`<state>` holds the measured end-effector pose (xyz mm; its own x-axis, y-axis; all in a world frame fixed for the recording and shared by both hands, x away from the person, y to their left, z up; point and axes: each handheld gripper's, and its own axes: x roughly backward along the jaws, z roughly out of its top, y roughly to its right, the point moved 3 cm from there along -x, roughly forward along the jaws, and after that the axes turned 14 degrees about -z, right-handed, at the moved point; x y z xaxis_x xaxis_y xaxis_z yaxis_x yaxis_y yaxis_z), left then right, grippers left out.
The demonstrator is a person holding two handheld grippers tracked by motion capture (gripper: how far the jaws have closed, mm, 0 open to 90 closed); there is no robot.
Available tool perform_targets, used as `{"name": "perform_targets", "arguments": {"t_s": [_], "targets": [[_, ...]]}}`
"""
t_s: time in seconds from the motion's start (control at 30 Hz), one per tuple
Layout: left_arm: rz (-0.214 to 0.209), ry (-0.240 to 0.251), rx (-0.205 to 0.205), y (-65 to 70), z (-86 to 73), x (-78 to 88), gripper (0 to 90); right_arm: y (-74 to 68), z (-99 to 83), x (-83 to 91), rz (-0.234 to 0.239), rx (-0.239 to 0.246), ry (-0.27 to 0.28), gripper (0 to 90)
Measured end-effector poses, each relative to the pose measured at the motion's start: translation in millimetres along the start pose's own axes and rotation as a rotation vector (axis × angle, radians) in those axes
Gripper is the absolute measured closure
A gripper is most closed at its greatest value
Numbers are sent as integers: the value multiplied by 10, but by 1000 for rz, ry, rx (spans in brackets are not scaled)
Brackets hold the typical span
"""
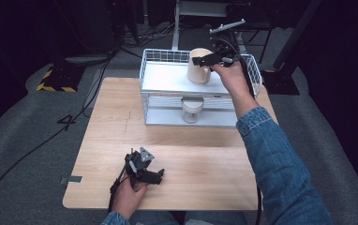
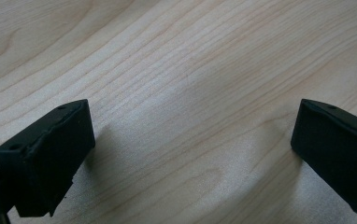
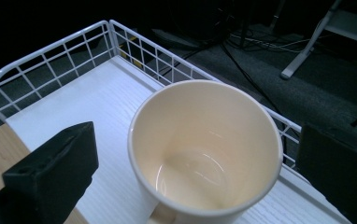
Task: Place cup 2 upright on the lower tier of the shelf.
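Between the spread jaws of the right gripper (image 3: 195,182) stands a cream mug (image 3: 204,149), upright on the top shelf of a white wire rack (image 3: 50,60); the pads do not touch it. Judged ceramic: stiff, fairly heavy, glazed and slippery, breakable if dropped. Best hold looks to be across the rim or body, handle toward the gripper. Right arm reaches forward, gripper tilted down over the mug. Left gripper (image 2: 190,154) rests low over the table (image 2: 176,70), jaws wide, nothing between.

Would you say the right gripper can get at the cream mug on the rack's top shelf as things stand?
Probably yes: the right gripper is open, its jaws either side of the cream mug, nothing between.
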<state>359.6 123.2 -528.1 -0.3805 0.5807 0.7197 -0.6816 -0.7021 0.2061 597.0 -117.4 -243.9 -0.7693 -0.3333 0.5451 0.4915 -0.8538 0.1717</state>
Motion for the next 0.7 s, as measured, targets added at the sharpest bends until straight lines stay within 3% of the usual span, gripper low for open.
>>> {"name": "perform_targets", "arguments": {"t_s": [0.4,0.7], "targets": [[1,-2,-5,-3,1,3,2,36,-192,418,38,11,49,0],[2,-1,-4,-2,1,2,2,-3,-379,807,96,28,91,2]]}}
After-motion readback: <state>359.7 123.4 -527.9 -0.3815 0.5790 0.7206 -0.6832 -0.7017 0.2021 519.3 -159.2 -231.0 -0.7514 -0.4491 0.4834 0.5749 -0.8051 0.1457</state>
